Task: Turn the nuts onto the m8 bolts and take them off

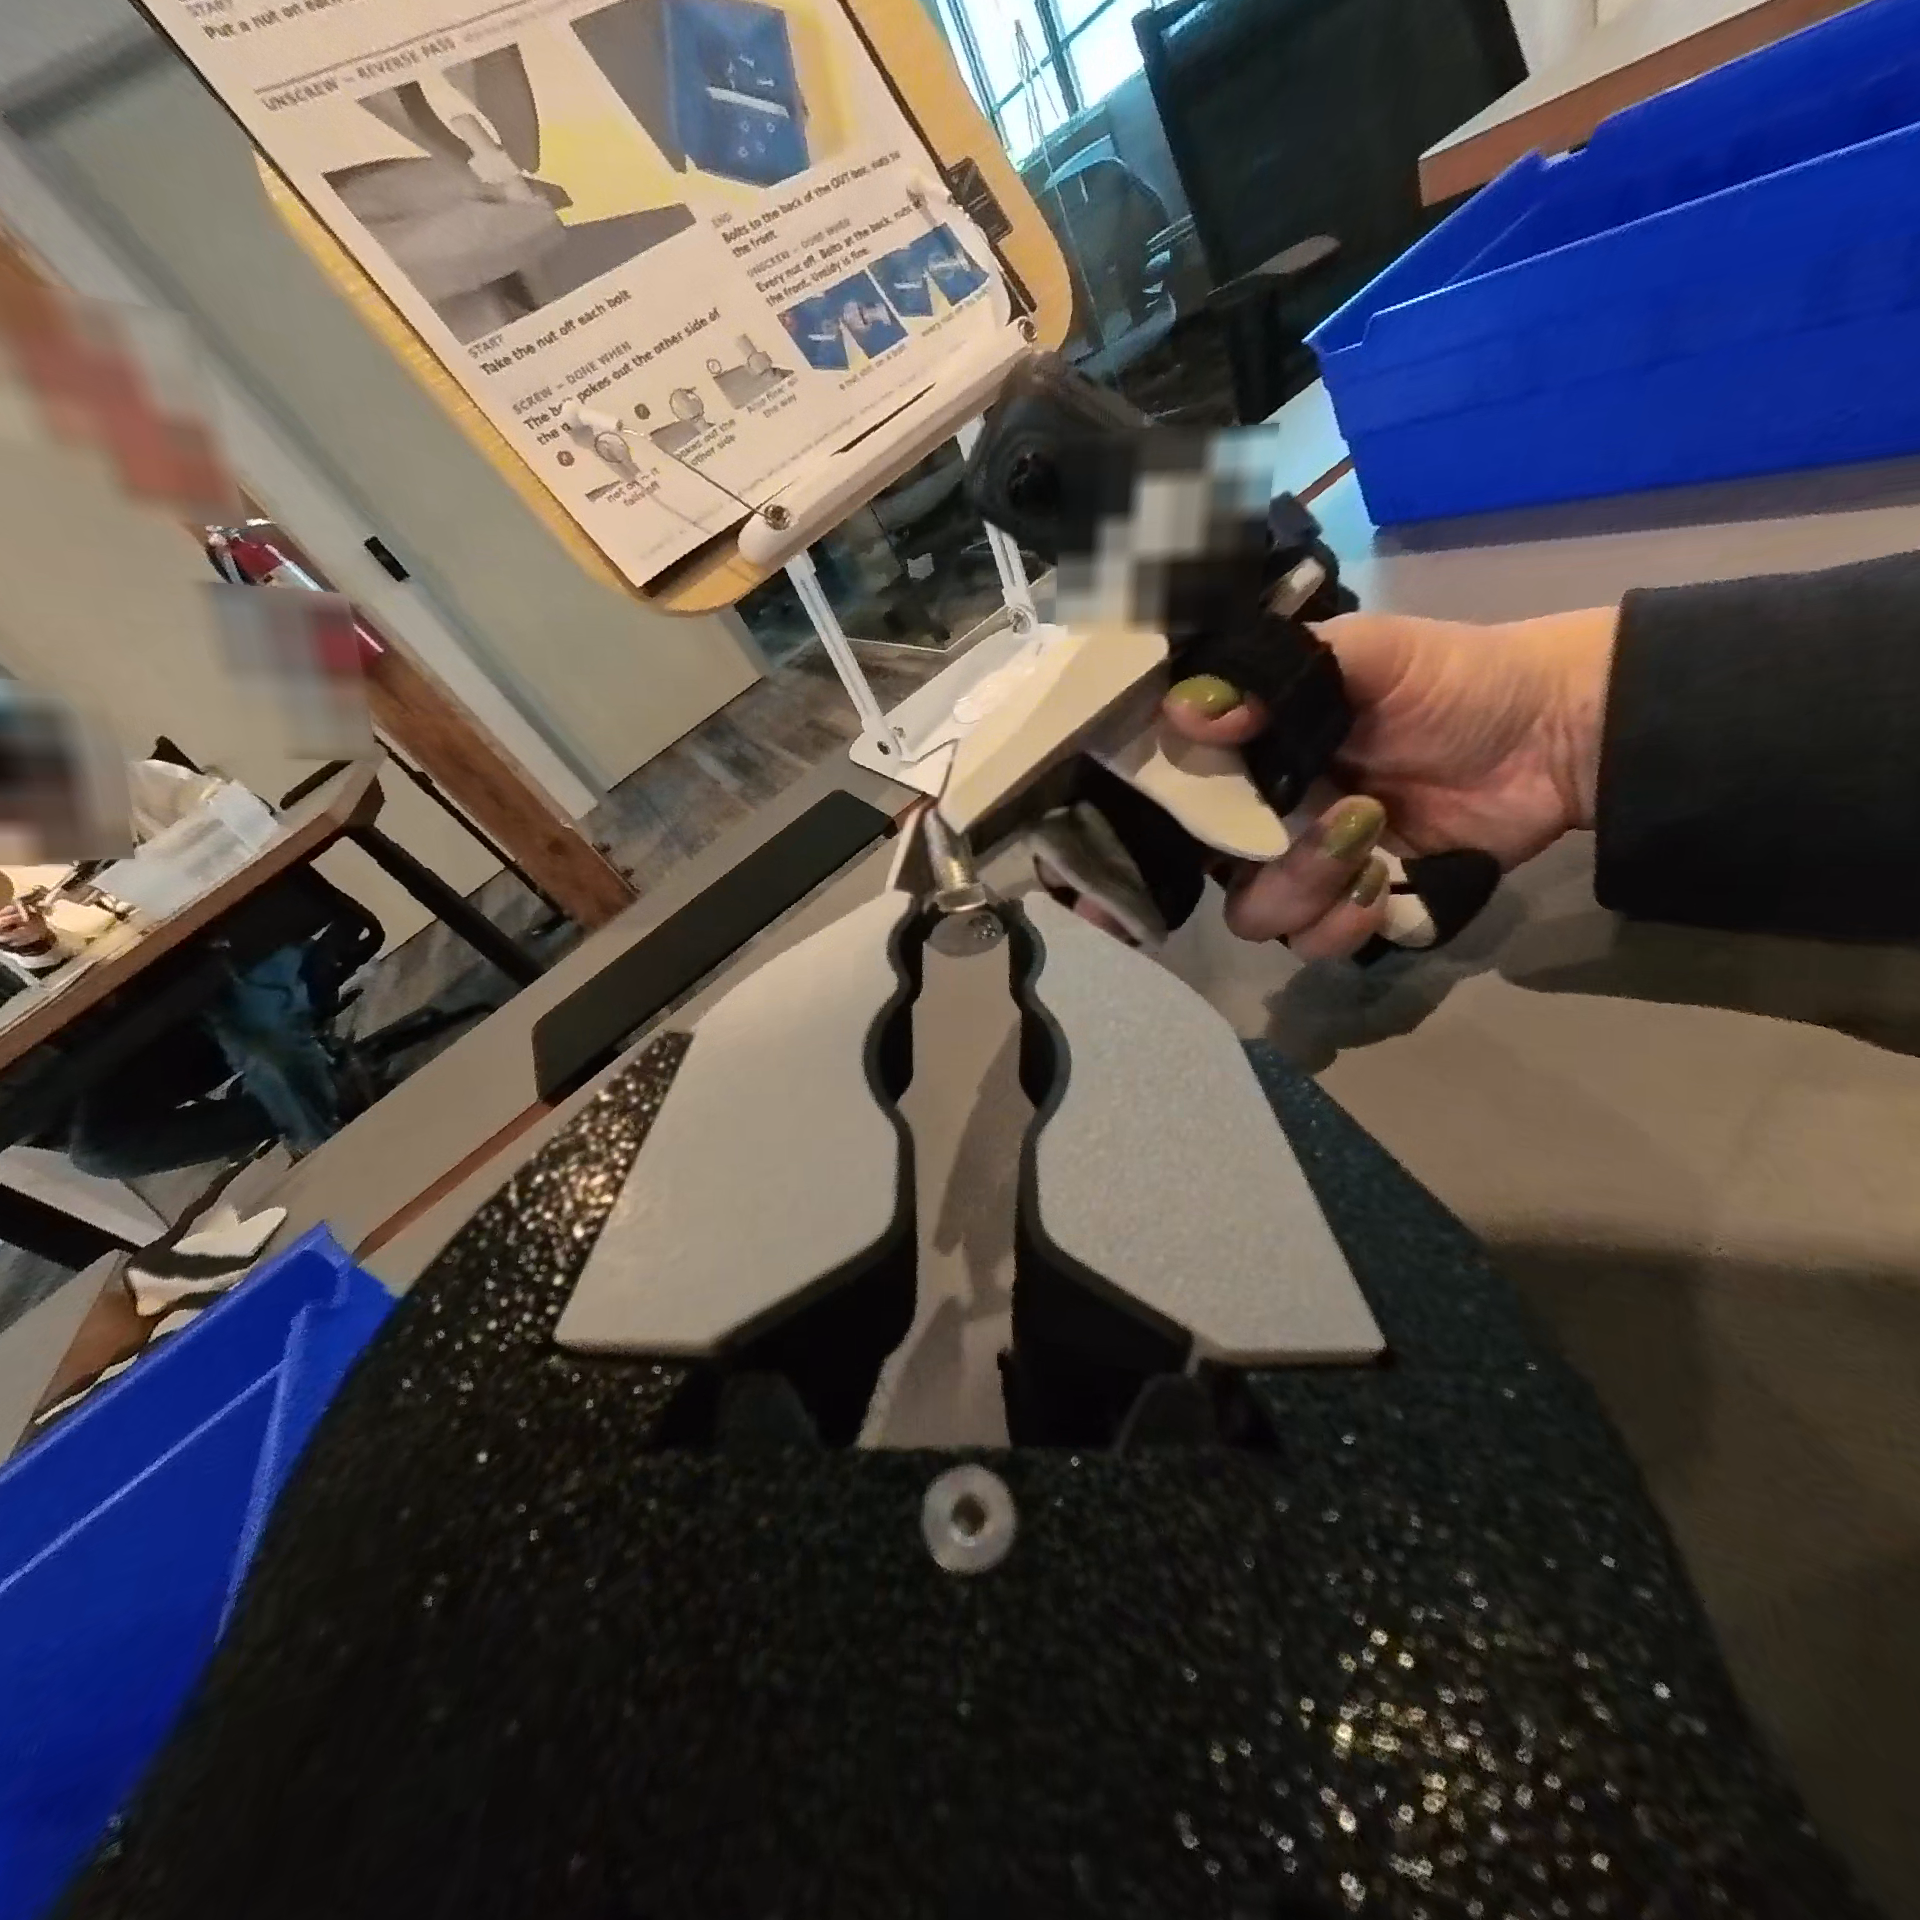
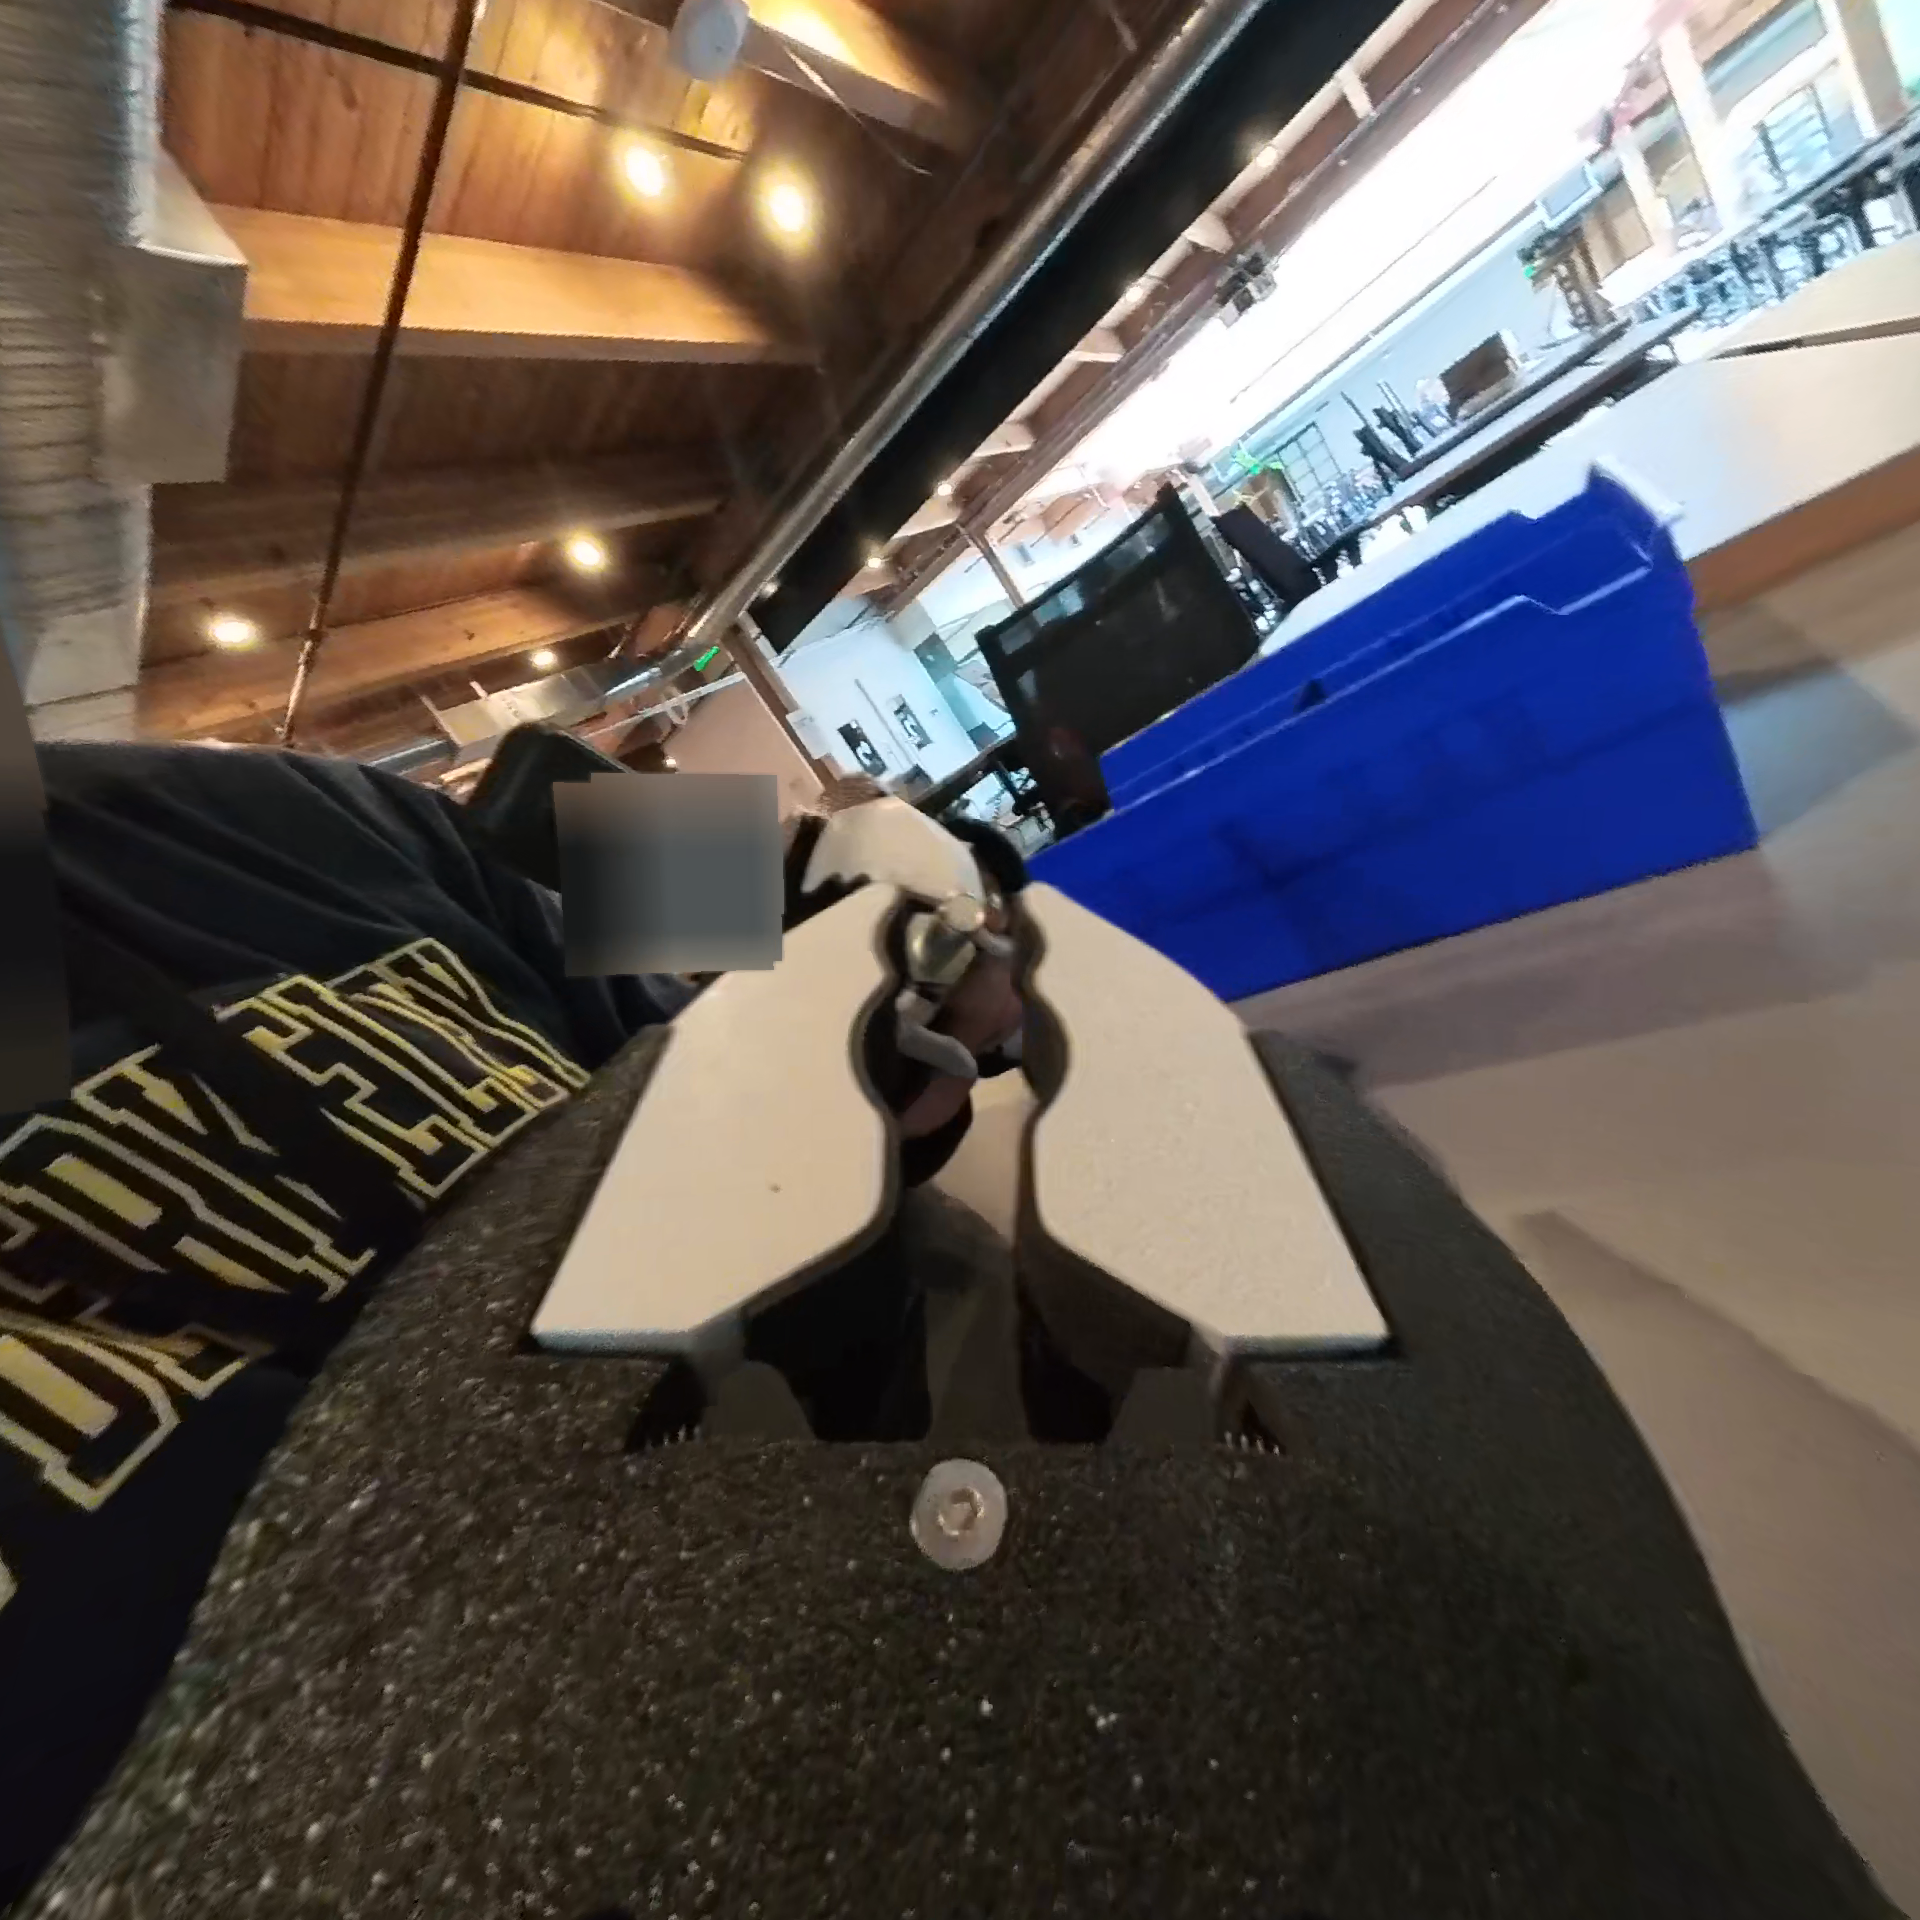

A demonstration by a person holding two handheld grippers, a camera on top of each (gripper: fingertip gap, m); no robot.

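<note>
At the left, the left tool (image 1: 961,920) is clenched on the head of the bolt (image 1: 954,883), held above the worktop (image 1: 1558,1091) with the shank pointing away. To its right, the right tool (image 2: 961,935) is closed around the bolt's far end; whether a nut is gripped there cannot be told. The turning is best done with both tools kept on 1 axis, the bolt held steady. The right hand (image 1: 1455,748) is wrapped around its handle, the forearm reaching in from the right.

Two grippers meeting tip to tip

We see the left gripper (image 1: 961,920) closed on a bolt (image 1: 956,894) by its head – the right gripper (image 2: 961,935), held by a hand (image 1: 1455,748), grips the shank end.
</note>
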